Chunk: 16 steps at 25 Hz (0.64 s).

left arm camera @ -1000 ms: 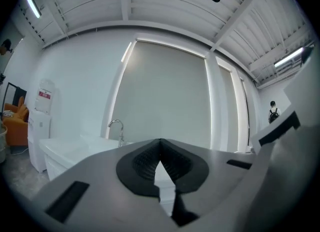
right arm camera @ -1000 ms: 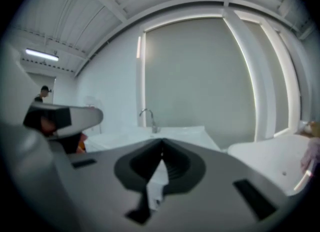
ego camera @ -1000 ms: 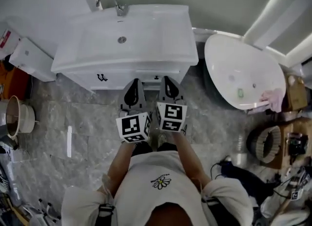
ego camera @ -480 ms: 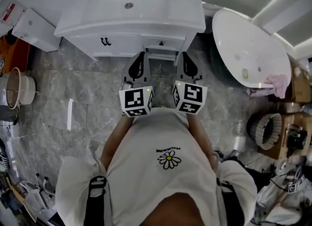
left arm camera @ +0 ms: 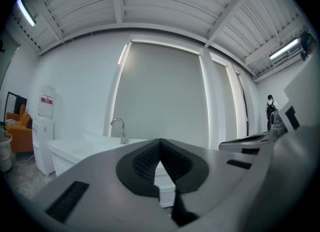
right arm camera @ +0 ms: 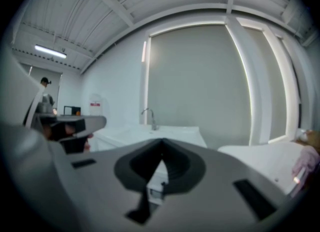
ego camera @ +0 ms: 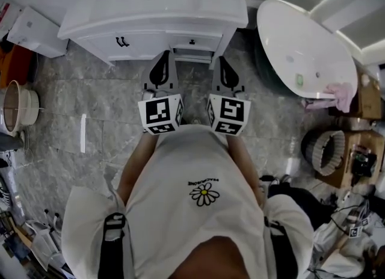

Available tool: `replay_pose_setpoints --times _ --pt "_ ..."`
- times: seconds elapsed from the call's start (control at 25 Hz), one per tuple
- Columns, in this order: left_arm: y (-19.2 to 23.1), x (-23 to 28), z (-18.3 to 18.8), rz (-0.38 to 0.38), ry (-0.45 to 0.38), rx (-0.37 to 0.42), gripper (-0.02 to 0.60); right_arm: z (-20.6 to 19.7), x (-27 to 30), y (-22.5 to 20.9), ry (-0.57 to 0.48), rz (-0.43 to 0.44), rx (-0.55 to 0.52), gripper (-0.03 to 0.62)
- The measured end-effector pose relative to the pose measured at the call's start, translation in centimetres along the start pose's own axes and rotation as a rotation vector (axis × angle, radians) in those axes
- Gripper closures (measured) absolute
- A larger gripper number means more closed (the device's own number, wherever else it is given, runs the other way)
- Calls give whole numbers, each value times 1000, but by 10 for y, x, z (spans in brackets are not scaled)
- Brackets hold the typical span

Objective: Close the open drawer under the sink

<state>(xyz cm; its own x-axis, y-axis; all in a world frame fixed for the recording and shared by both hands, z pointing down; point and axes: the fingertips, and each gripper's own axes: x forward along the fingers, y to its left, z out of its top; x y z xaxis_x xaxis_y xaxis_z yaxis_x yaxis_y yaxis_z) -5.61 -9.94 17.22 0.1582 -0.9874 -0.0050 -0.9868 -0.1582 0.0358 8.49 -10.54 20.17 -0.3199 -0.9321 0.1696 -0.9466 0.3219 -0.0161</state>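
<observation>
A white vanity with a sink (ego camera: 150, 1) stands at the top of the head view. Its small drawer (ego camera: 192, 48), with a dark knob, sticks a little out of the cabinet front. My left gripper (ego camera: 163, 56) points at the cabinet just left of the drawer and is shut with nothing in it. My right gripper (ego camera: 221, 61) points just right of the drawer, also shut and empty. Whether either tip touches the cabinet is not clear. In the left gripper view the closed pads (left arm camera: 150, 158) frame the faucet (left arm camera: 118, 128). The right gripper view shows the drawer knob (right arm camera: 161, 188) below the closed pads (right arm camera: 172, 163).
A white oval tub (ego camera: 301, 49) leans at the right with a pink cloth (ego camera: 343, 94) on its edge. A white box (ego camera: 33, 31) and a bucket (ego camera: 15, 109) stand at the left. Boxes and cables crowd the right floor. The cabinet door has dark handles (ego camera: 122, 41).
The two grippers have spread apart from side by side to flank the drawer. The vanity has slid toward the top of the head view. Both stay shut.
</observation>
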Motion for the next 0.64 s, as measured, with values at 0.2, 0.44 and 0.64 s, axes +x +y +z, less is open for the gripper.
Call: replay_pose_setpoints --times 0.2,0.44,0.64 --pt "-2 -1 -1 9 -2 3 561 -2 -1 -9 -3 -7 13 565" --pt "2 -9 1 26 -11 -10 561 -4 -7 -7 -2 3 12 565" --pt "3 -3 2 27 -12 -9 561 -2 -3 -9 -11 3 -8 565"
